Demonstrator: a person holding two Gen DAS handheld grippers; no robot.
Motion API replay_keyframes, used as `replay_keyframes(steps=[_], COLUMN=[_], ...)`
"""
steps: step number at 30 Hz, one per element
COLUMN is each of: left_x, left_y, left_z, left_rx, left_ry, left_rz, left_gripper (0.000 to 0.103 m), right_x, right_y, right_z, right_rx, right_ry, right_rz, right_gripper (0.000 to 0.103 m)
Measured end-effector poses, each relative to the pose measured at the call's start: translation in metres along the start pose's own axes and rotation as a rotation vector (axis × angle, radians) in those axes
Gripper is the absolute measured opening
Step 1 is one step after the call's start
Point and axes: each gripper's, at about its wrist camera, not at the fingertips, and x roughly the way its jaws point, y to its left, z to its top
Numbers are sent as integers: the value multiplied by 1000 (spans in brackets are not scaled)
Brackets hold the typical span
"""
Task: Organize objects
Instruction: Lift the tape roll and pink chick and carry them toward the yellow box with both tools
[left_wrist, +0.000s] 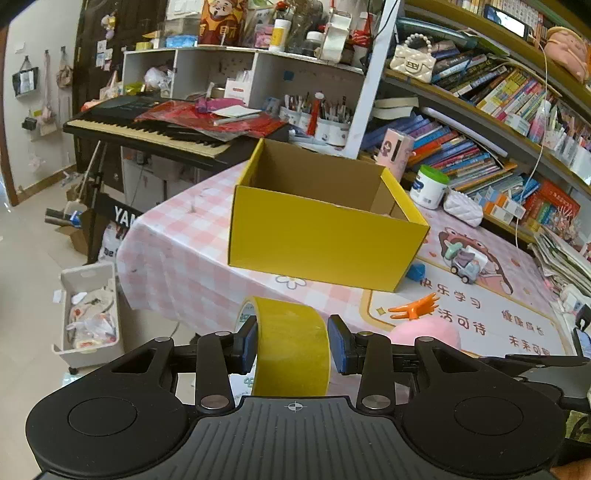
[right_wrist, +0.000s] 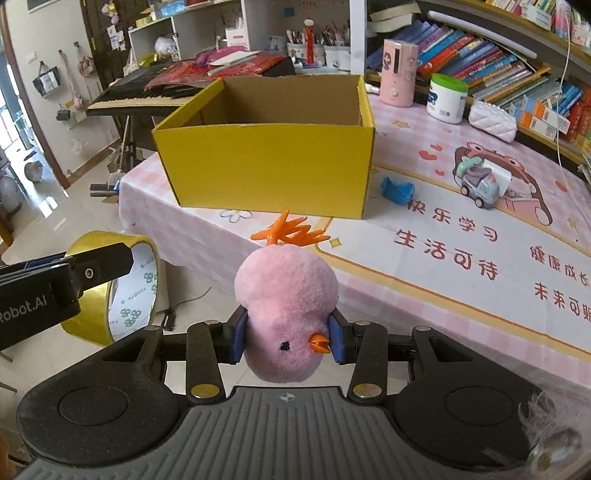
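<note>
Left wrist view: the left gripper (left_wrist: 291, 343) clamps a roll of yellow tape (left_wrist: 291, 347) between its blue pads (left_wrist: 250, 349), the roll standing on edge, short of the yellow box (left_wrist: 321, 236). The box, taken here as the landmark, sits open-topped on the pink checked tablecloth (left_wrist: 184, 251), and its brown inside shows nothing from this angle. Just right of the box's near right corner lies a small blue object (left_wrist: 415, 272); farther right of it stands a small toy car (left_wrist: 466, 266). Behind the box to the right stand a white jar with a green lid (left_wrist: 430, 186) and a pink container (left_wrist: 396, 149); behind it to the left is a keyboard (left_wrist: 155, 131).

In the right wrist view, the right gripper (right_wrist: 287, 336) squeezes a pink plush chick (right_wrist: 286, 306) by its sides, the orange beak (right_wrist: 319, 342) pointing down-right and the orange feet (right_wrist: 290, 230) pointing toward the box (right_wrist: 266, 162). The chick is held in front of the box's near wall, apart from it. To the left, the tape roll (right_wrist: 110, 288) hangs in the other gripper (right_wrist: 74, 273), off the table's left edge and nearer than the box.
</note>
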Motion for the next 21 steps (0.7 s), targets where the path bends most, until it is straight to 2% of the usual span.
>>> replay_keyframes(steps=[6, 12, 21], left_x=[7, 11, 30], left_y=[-4, -6, -21], left_z=[7, 33, 102], left_rx=[2, 24, 42], left_ry=[-9, -69, -231], left_rz=[1, 24, 42], left_gripper=[37, 37, 37], right_x=[7, 16, 5], right_y=[-6, -6, -14], right_z=[7, 30, 107], right_rx=[-1, -24, -55], right_ry=[-3, -23, -269], right_rz=[8, 34, 91], right_gripper=[40, 40, 40])
